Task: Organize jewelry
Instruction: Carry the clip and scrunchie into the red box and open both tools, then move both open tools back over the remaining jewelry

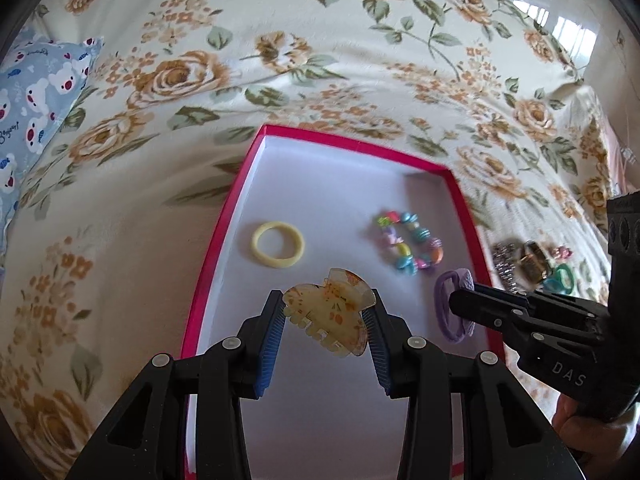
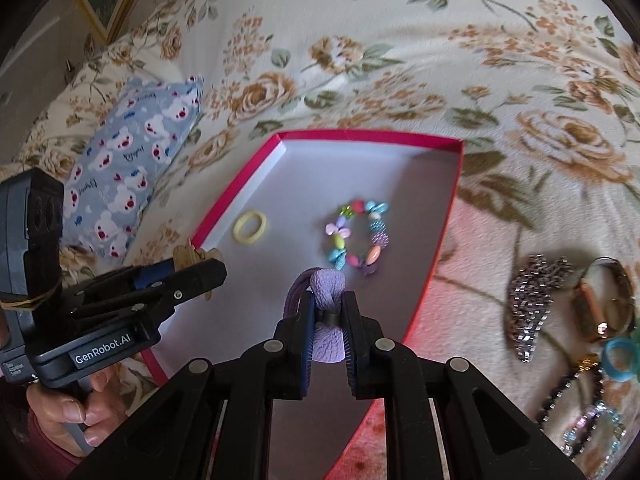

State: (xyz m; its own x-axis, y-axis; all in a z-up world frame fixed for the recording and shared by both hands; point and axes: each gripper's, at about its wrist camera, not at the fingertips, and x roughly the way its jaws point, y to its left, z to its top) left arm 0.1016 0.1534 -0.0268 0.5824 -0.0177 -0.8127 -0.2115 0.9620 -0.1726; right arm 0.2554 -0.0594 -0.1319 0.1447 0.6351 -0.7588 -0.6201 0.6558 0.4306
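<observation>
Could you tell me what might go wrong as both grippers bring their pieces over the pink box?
The right gripper and left gripper work close together over the box, so they might collide. The purple hair tie hangs just above the beaded bracelet and could land on it. The hair claw is pinched only by its ends and may slip.

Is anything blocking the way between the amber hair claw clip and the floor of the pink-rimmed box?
Nothing visible does. The amber hair claw clip sits gripped in the left gripper above bare white floor of the pink-rimmed box; the yellow hair ring lies farther back.
</observation>
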